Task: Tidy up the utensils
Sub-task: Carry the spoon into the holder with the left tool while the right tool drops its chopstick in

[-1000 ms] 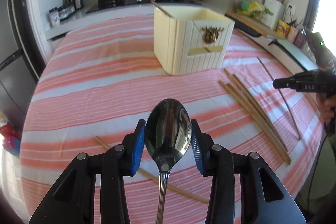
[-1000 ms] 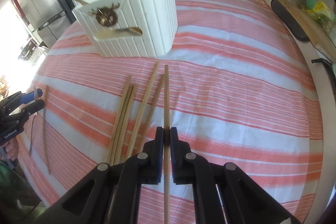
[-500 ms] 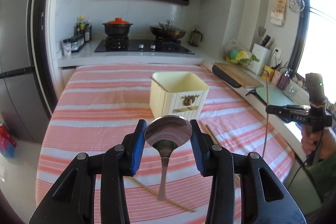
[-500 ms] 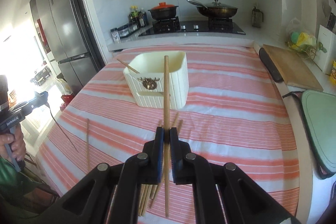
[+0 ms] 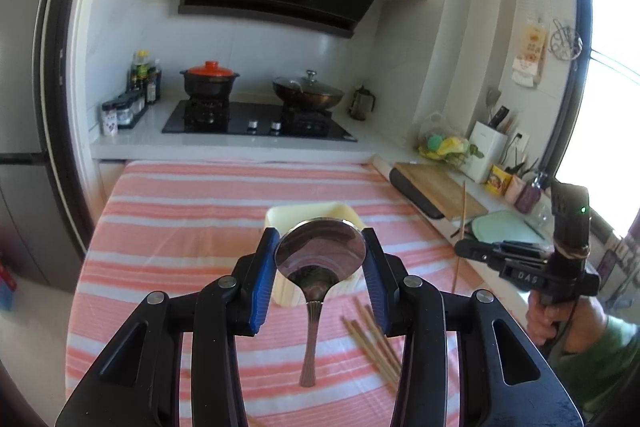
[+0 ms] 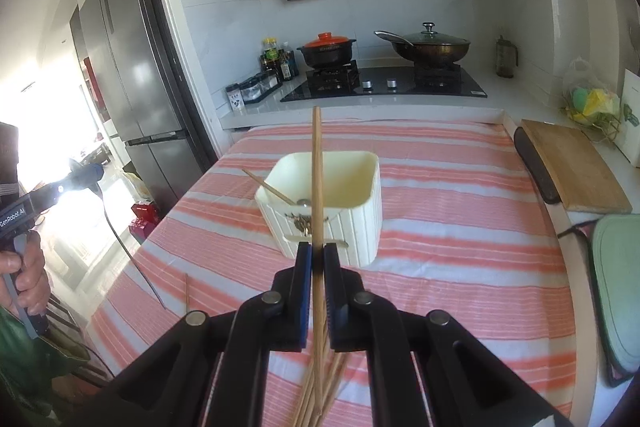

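My left gripper (image 5: pixel 320 259) is shut on a metal spoon (image 5: pixel 320 259), bowl up between the blue pads, handle hanging down above the striped cloth. My right gripper (image 6: pixel 317 259) is shut on a wooden chopstick (image 6: pixel 317 167), held nearly upright. It also shows in the left wrist view (image 5: pixel 480 253) at the right. The cream ribbed utensil box (image 6: pixel 340 203) stands mid-table beyond both grippers, with one chopstick (image 6: pixel 266 185) leaning inside. In the left wrist view the box (image 5: pixel 288 217) is partly hidden by the spoon. Several loose chopsticks (image 5: pixel 372 343) lie on the cloth.
The table has a pink-and-white striped cloth (image 6: pixel 460 239). A wooden cutting board (image 6: pixel 572 167) and a green mat (image 6: pixel 616 275) lie on the right counter. A stove with pots (image 6: pixel 384 75) is behind. One more chopstick (image 6: pixel 186 291) lies at the left.
Both grippers have risen and tilted up with their loads; the table and box now look farther away and lower in view. The grips on spoon and chopstick are unchanged.
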The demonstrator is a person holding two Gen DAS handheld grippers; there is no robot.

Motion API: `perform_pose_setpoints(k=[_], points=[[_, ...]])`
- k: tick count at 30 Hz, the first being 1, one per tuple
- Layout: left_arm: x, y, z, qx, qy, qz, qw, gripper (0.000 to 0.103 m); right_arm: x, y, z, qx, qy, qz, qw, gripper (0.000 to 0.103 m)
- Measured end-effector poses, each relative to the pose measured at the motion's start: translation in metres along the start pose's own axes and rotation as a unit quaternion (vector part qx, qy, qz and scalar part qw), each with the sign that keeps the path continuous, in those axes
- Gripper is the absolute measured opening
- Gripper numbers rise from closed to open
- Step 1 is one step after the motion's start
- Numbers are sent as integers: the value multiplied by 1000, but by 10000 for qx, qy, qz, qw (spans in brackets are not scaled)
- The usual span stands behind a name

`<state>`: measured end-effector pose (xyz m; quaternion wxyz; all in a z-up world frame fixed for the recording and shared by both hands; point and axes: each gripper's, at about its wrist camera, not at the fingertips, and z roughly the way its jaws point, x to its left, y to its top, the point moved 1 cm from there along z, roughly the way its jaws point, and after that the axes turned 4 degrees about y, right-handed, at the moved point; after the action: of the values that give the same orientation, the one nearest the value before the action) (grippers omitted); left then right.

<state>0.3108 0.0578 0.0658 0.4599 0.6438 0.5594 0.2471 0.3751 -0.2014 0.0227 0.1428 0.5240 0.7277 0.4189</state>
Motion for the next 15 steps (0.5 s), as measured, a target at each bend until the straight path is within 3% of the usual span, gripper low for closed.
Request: perform_pose_setpoints(k=[6, 10, 12, 15], points=[[-10, 63, 36, -660, 342, 0, 9972, 41, 9, 70, 33, -606, 70, -218, 9979, 6], [-4, 87, 75, -954, 567, -299, 9934, 41, 14, 107, 56, -1206, 18, -424, 9918, 6], [2, 89, 101, -869, 607, -486, 9932, 41, 17, 115, 71, -1477, -150, -672, 9866, 6], [9, 77, 144, -482, 619, -665, 9947, 41, 11, 115, 103, -1403, -260, -808, 9865, 6]])
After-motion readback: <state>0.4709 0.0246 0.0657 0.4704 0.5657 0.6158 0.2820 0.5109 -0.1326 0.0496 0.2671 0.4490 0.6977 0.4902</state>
